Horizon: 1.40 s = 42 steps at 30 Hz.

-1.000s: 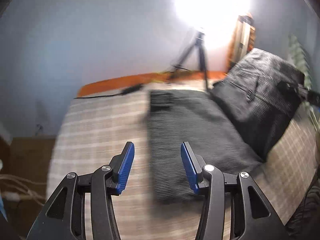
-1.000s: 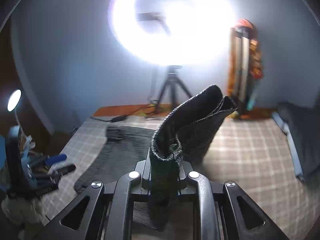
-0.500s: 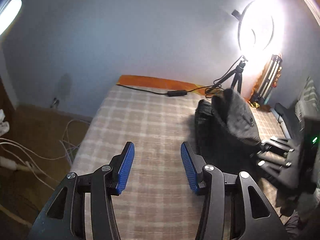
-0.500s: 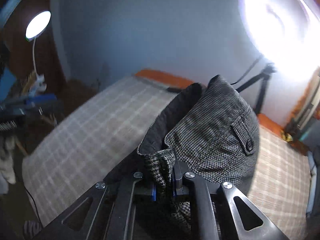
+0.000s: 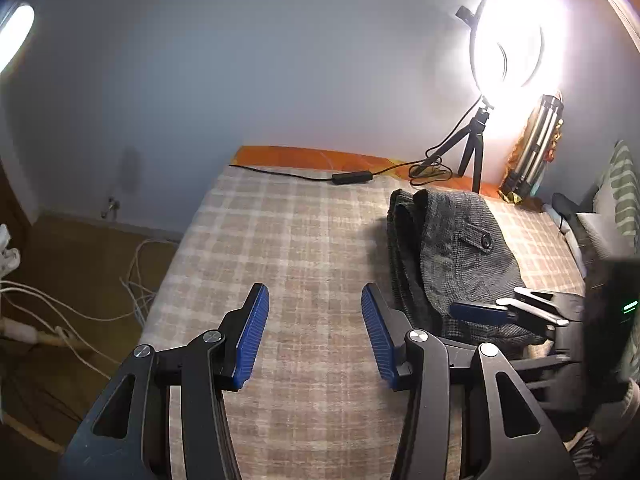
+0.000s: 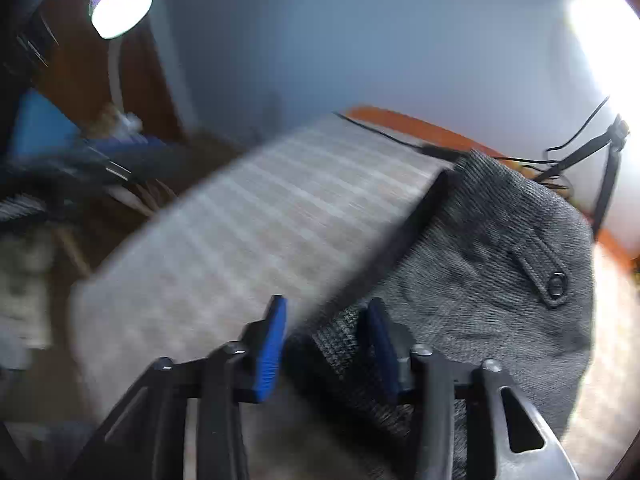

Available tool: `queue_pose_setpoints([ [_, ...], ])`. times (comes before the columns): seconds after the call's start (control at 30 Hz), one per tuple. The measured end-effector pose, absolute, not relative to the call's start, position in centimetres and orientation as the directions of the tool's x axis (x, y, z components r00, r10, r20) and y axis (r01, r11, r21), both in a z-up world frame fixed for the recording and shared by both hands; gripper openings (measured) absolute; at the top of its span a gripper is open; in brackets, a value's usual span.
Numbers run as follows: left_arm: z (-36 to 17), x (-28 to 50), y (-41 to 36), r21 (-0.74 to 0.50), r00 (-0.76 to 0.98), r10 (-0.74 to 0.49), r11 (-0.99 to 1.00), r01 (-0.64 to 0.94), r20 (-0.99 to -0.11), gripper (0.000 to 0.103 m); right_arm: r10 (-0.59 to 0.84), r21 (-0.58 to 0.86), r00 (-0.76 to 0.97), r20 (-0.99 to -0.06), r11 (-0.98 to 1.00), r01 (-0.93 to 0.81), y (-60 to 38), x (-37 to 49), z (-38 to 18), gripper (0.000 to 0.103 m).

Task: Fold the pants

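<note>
The dark grey tweed pants (image 5: 452, 252) lie folded over on the checked bedcover (image 5: 280, 248), right of centre, with a buttoned back pocket (image 5: 478, 238) facing up. My left gripper (image 5: 312, 332) is open and empty, over bare cover to the left of the pants. My right gripper (image 6: 324, 344) is open, its blue pads either side of the pants' near edge (image 6: 344, 336); it also shows at the right of the left wrist view (image 5: 504, 308). The pants (image 6: 500, 280) fill the right of the blurred right wrist view.
A lit ring light on a small tripod (image 5: 476, 148) stands at the bed's far edge, its cable and switch (image 5: 352, 177) lying across the cover. A folded tripod (image 5: 532, 148) leans on the wall. White cables (image 5: 80, 300) lie on the floor at left. A desk lamp (image 6: 120, 6) glows.
My right gripper has opened and let go of the pants, which now rest folded on the bed. My left gripper has stayed open, left of the pants.
</note>
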State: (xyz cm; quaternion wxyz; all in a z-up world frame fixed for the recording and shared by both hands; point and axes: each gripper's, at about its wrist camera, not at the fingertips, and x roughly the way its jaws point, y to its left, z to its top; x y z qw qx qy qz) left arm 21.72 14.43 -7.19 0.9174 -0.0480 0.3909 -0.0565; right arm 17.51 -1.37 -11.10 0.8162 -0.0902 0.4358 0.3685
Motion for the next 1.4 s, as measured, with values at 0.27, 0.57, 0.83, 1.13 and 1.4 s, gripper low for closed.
queue_pose_setpoints([
  [0.27,-7.0,23.3,11.9,-0.247,0.63,-0.285,0.957,0.149,-0.723,0.071,0.63,0.335,0.41,-0.66,0.735,-0.59,-10.5,16.5,-7.2,0.068],
  [0.57,-6.6,28.8,4.3,-0.183,0.62,-0.323,0.942,0.281,-0.715,0.061,0.544,0.355,0.447,-0.71,0.824,-0.441,-18.7,17.0,-9.4,0.037],
  [0.83,-9.9,35.0,0.3,-0.102,0.604,-0.281,0.944,0.314,-0.746,0.039,0.545,0.325,0.404,-0.735,0.806,-0.496,-18.4,16.6,-11.5,0.037],
  [1.13,-14.6,38.3,0.9,-0.083,0.544,-0.221,0.96,0.266,-0.809,0.042,0.535,0.332,0.327,-0.779,0.795,-0.508,-18.6,16.4,-14.4,0.036],
  [1.4,-13.9,38.2,3.3,-0.098,0.542,-0.227,0.961,0.257,-0.809,0.075,0.581,0.39,0.325,-0.746,0.777,-0.494,-20.9,15.5,-13.0,0.071],
])
